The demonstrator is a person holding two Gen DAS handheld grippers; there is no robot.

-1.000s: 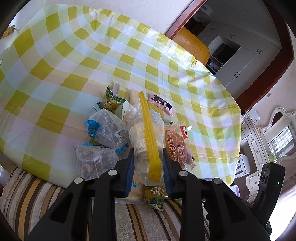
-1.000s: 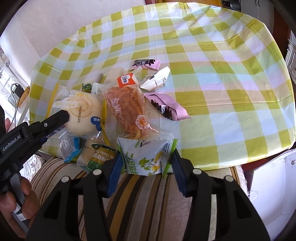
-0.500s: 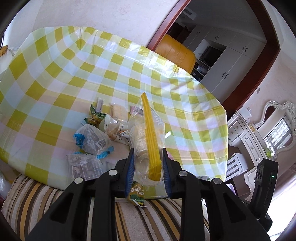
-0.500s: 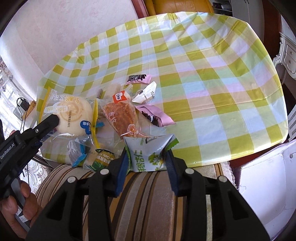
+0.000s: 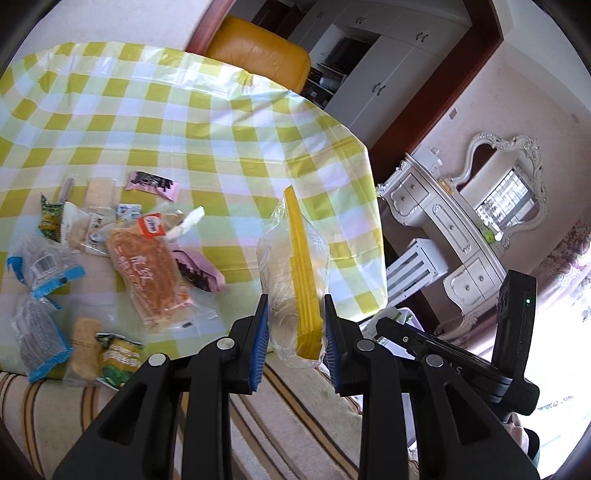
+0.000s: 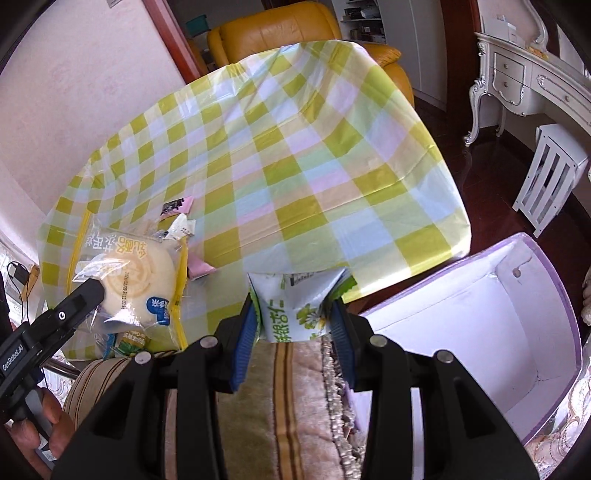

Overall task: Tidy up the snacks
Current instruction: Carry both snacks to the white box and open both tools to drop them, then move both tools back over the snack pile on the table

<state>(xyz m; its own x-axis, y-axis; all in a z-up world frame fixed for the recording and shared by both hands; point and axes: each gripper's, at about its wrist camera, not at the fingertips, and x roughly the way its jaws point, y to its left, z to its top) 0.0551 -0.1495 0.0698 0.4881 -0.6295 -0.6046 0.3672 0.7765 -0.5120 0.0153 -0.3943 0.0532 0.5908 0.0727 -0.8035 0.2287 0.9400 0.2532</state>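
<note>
My left gripper (image 5: 294, 326) is shut on a clear bun packet with a yellow edge (image 5: 295, 280), held above the table's near edge; the packet also shows in the right wrist view (image 6: 136, 280). My right gripper (image 6: 294, 325) is shut on a white-and-green snack packet (image 6: 299, 306), held over the striped seat beside an open white box with a lilac rim (image 6: 491, 332). Several snack packets lie on the checked tablecloth (image 5: 207, 140), among them an orange bread packet (image 5: 147, 273) and blue-edged clear packets (image 5: 40, 266).
A striped cushion (image 6: 280, 398) lies under both grippers. An orange leather armchair (image 6: 295, 33) stands behind the table. A white dresser (image 6: 535, 74) and white stool (image 6: 550, 177) stand at the right. A pink wrapper (image 5: 153, 183) lies further back on the table.
Both grippers have lifted their packets off the pile and swung to the right, off the table's edge. The white box has come into the right wrist view.
</note>
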